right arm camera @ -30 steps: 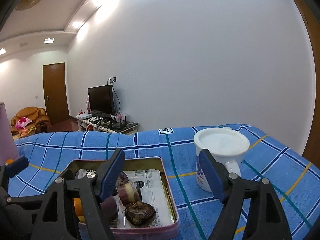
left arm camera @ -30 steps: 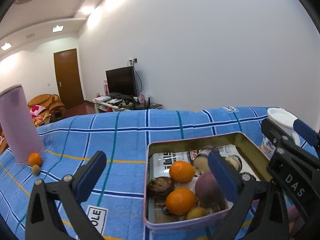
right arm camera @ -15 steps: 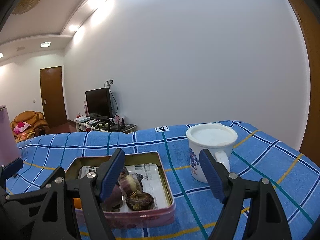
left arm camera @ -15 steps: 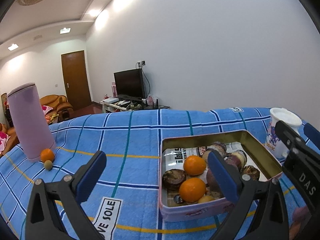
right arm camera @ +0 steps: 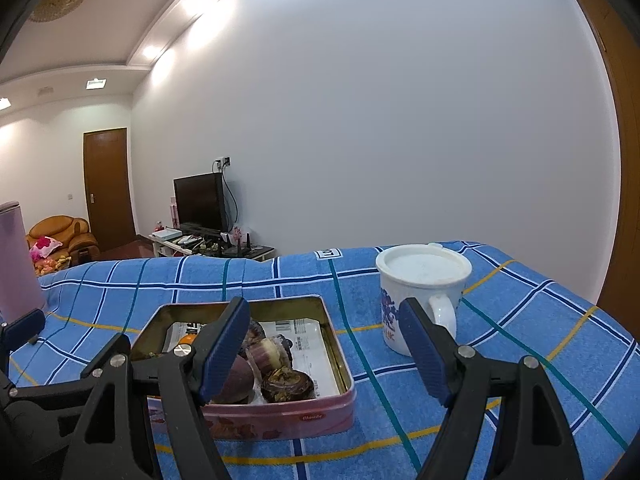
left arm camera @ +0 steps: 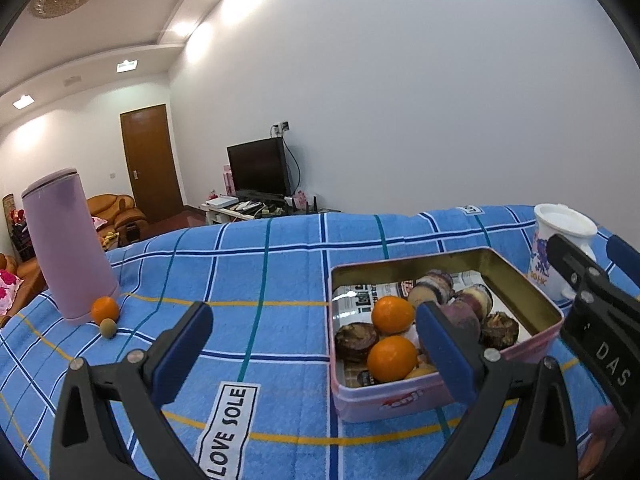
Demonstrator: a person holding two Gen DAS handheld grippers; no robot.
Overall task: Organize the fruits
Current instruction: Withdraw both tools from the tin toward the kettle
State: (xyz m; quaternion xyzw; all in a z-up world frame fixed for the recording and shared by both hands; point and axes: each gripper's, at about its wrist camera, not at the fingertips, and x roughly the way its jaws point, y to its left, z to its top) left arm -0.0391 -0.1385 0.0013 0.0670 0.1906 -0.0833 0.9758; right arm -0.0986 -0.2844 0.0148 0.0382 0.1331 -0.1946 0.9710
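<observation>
Both claws, left claw (left arm camera: 312,346) and right claw (right arm camera: 324,346), spread wide above "LOVE SOLE" cloth label (left arm camera: 228,428) ("DAS" on one).

I've drawn both tongs back from the tin (left arm camera: 532,300): it sits farther off than a second ago, and my left tongs (left arm camera: 312,352) have swung left, showing more of the purple flask (left arm camera: 68,248).
</observation>
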